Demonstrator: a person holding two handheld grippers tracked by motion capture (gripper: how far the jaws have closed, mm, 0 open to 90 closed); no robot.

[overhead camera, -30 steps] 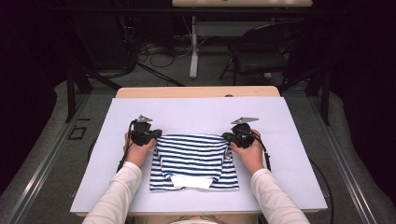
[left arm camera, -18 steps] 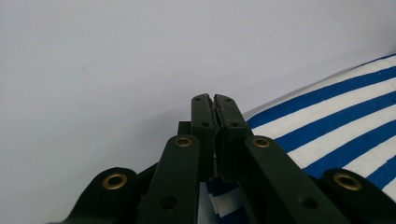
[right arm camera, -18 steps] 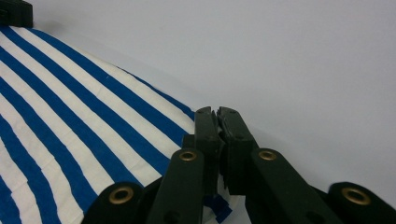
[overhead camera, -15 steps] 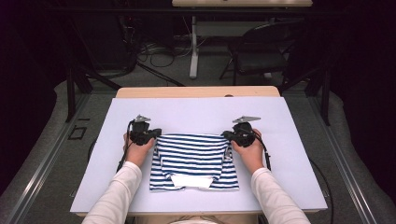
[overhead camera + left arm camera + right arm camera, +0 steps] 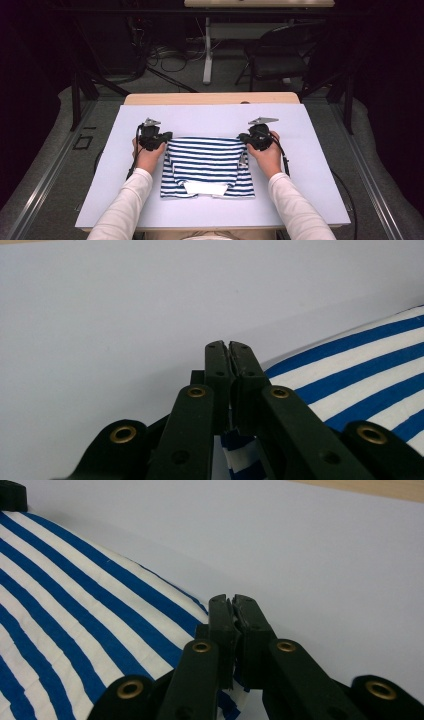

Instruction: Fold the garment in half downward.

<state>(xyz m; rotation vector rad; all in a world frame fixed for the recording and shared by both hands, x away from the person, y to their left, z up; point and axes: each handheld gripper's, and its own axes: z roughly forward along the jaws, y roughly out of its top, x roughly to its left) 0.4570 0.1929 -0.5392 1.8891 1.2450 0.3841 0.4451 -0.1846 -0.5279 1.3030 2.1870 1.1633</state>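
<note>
A blue-and-white striped shirt lies folded on the pale sheet that covers the table, its white collar toward the person. My left gripper pinches the shirt's far left corner, and my right gripper pinches its far right corner. In the left gripper view the jaws meet at the tips with striped cloth caught lower down between them. In the right gripper view the jaws are pressed together on the edge of the striped cloth.
The table's wooden far edge shows beyond the sheet. Past it stand a dark chair, a white table leg and cables on the floor. A dark metal frame flanks the table at the left.
</note>
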